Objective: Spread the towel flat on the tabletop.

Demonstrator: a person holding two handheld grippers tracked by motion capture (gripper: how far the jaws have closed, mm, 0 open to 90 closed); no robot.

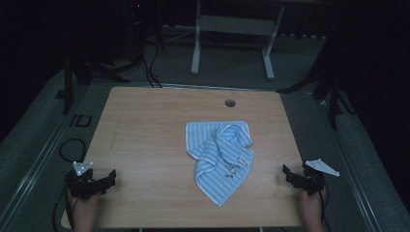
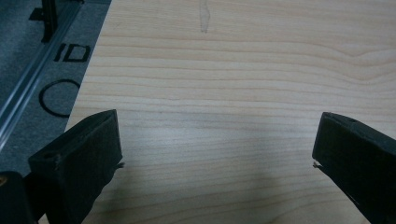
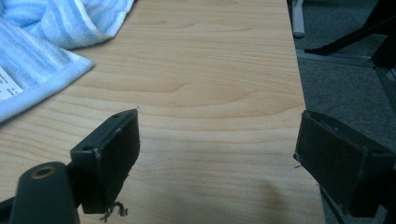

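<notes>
Towel [image 1: 220,157], blue-striped, lies crumpled mid-table between both grippers, well apart from each; its white label has print too small to read. Left gripper [image 1: 99,182] and right gripper [image 1: 295,176] sit at the near table [image 1: 145,130] corners, jaws wide, empty. Cable hole [image 1: 230,103] beyond the towel. Floor marking "ID" [image 2: 72,52] outboard of left gripper.

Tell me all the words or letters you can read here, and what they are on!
"ID": black letters on the grey floor left of the table.
Towel label: dark print, too small and blurred to read.
Nothing else has writing.
</notes>
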